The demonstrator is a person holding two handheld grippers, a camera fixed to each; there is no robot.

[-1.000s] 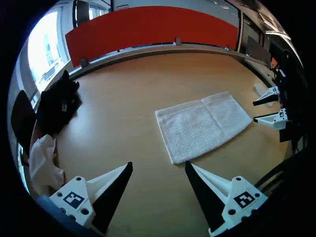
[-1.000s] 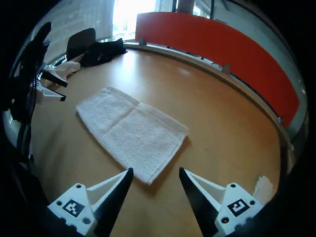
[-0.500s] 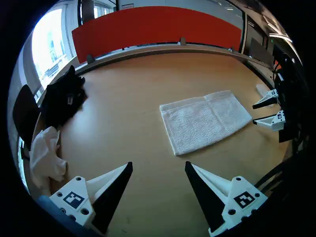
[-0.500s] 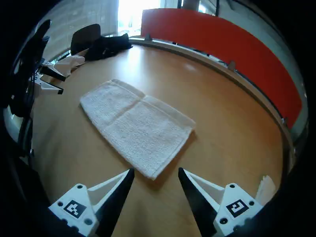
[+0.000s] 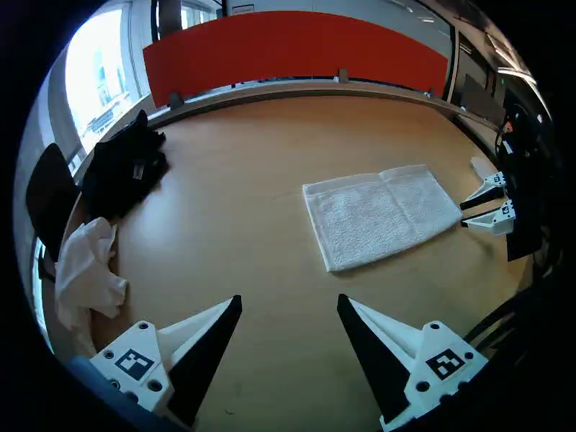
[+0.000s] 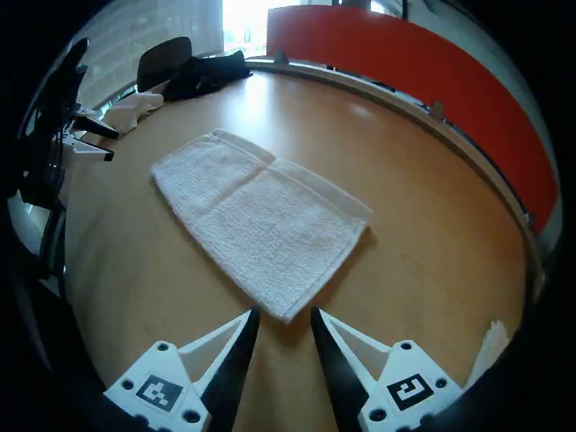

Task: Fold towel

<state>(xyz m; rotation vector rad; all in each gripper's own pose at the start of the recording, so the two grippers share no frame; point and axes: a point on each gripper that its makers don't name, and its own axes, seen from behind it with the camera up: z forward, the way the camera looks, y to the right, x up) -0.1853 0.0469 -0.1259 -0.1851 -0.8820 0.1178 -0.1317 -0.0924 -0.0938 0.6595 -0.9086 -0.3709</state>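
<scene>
Corner grab could drag the towel instead of lifting it

Towel (image 6: 259, 223), white and soft-piled, lies flat near the middle of the wooden tabletop (image 6: 417, 237). A seam or folded edge runs across it, and I cannot tell whether it is already doubled. In the right gripper view its nearest corner points straight at the right gripper (image 6: 283, 315). That gripper's fingers (image 6: 338, 360) stand close together with a narrow gap between them, and the corner lies just at that gap. They are not clamped on the cloth and hold nothing. The left gripper (image 5: 288, 299) has its fingers spread wide and empty over bare wood, well apart from the towel's near edge.

The step in hand looks like taking that corner to start a fold, and no fold has begun.

Several things could spoil it:
- If the tips close short of the corner, they catch nothing.
- If they push forward before closing, the soft pile may bunch and slide on the smooth wood, skewing the rectangle.
- If the towel is layered, pinching only the top layer would peel it open.
- With the left gripper so far off, lifting one corner alone could swing the cloth and give a crooked fold.

A black garment (image 5: 126, 169) and a white cloth (image 5: 83, 273) lie at the tabletop's far edge, well apart from the towel, and seem no hazard.
</scene>
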